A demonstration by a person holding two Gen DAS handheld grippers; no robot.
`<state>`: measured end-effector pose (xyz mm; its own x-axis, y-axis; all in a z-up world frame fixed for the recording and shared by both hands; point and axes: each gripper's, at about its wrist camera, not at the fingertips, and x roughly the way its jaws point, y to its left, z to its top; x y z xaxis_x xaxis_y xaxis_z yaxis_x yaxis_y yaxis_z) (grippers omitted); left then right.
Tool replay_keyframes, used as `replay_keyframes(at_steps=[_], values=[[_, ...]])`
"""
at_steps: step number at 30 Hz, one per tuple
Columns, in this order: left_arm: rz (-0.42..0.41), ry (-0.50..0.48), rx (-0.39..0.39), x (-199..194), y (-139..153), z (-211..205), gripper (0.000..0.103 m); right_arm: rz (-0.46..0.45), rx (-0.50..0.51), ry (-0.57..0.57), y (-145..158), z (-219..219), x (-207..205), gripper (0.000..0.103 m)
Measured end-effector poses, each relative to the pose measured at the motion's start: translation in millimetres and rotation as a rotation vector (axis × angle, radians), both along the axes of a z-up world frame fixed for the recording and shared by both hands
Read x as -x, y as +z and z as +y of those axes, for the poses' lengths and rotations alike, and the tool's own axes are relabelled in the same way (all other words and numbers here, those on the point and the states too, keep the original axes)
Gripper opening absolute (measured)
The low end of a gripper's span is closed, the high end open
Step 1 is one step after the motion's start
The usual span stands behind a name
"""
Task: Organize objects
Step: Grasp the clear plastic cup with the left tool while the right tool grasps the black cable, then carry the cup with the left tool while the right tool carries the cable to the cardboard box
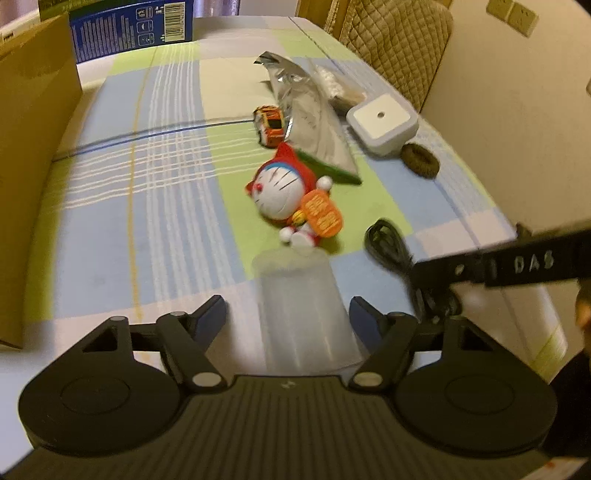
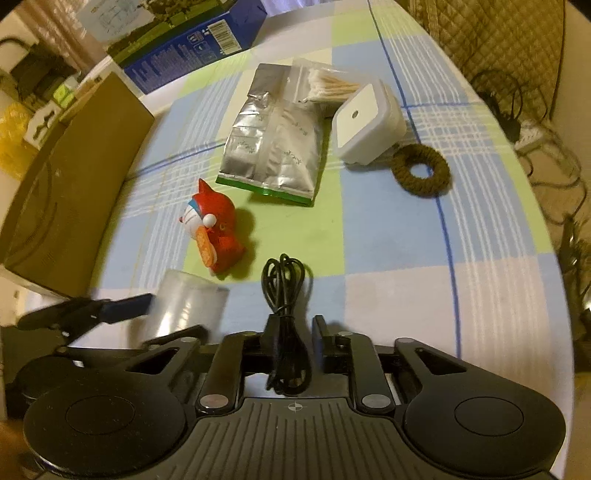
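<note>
A clear plastic cup (image 1: 303, 314) stands upside down on the checked tablecloth (image 1: 147, 184). My left gripper (image 1: 288, 310) is open around it, with a gap on the left side. In the right wrist view the cup (image 2: 188, 310) shows beside the left gripper's blue finger (image 2: 125, 306). My right gripper (image 2: 295, 328) is shut on a coiled black cable (image 2: 284, 288), whose loop lies forward on the cloth. In the left wrist view the cable (image 1: 388, 243) runs under the right gripper's finger (image 1: 498, 262). A red and white cat figure (image 1: 291, 199) (image 2: 218, 229) lies just past the cup.
Further back lie an orange toy car (image 1: 269, 125), a silver foil bag (image 2: 273, 144), a bag of cotton swabs (image 2: 328, 85), a white square plug-in device (image 2: 364, 118) and a brown hair tie (image 2: 421, 170). A cardboard box (image 1: 33, 147) stands left, a blue box (image 1: 129, 26) behind.
</note>
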<state>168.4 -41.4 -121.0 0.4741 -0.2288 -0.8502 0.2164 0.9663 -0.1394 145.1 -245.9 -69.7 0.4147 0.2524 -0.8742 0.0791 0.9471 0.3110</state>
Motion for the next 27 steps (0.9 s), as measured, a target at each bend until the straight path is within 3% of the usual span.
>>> replay_keyframes(at_steps=[3, 17, 21, 24, 27], values=[[-0.009, -0.027, -0.049, 5.2, 0.9, 7.4, 0.053, -0.009, 0.033, 0.016, -2.3, 8.9, -1.4, 0.027], [-0.053, -0.157, -0.012, -3.7, 1.4, 14.4, 0.056, -0.072, 0.241, 0.119, -15.3, 52.8, 0.8, 0.029], [-0.048, -0.174, -0.017, -7.2, -0.8, 14.0, 0.055, -0.100, 0.277, 0.118, -18.3, 58.0, 4.6, 0.012], [-0.047, -0.183, -0.018, -8.8, -0.2, 13.7, 0.048, -0.108, 0.274, 0.104, -19.8, 56.5, 5.9, 0.011], [-0.042, -0.186, -0.022, -7.8, 0.4, 13.9, 0.047, -0.105, 0.252, 0.082, -19.0, 55.0, 8.9, 0.011]])
